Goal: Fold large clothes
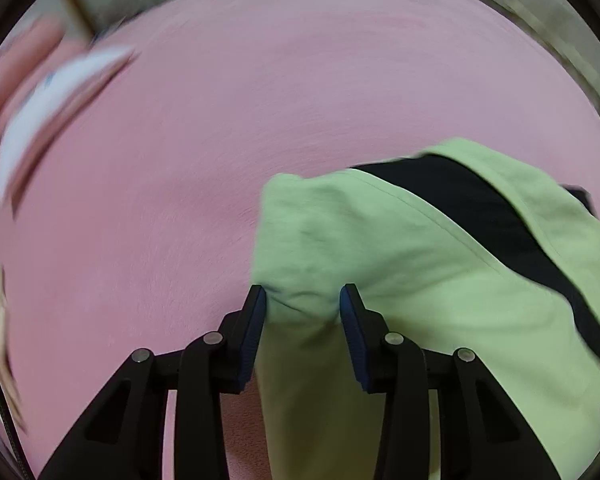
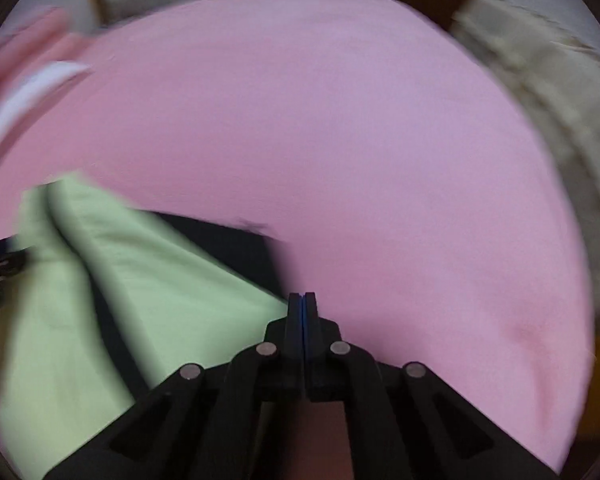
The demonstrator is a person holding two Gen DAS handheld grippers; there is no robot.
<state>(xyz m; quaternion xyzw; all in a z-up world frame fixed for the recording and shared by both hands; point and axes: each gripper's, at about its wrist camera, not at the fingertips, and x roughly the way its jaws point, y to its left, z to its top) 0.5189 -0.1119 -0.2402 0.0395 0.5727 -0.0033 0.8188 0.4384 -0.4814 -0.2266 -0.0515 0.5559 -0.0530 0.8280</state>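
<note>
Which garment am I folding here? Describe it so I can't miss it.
Start from the wide pink sheet covering the surface. On it lies a light green cloth garment crossed by a broad black stripe, the only green thing there.

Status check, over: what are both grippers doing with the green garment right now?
Left gripper straddling a bunched fold of the green garment. Right gripper shut at its edge, hold unclear. Pink sheet underneath, nothing blocking.
</note>
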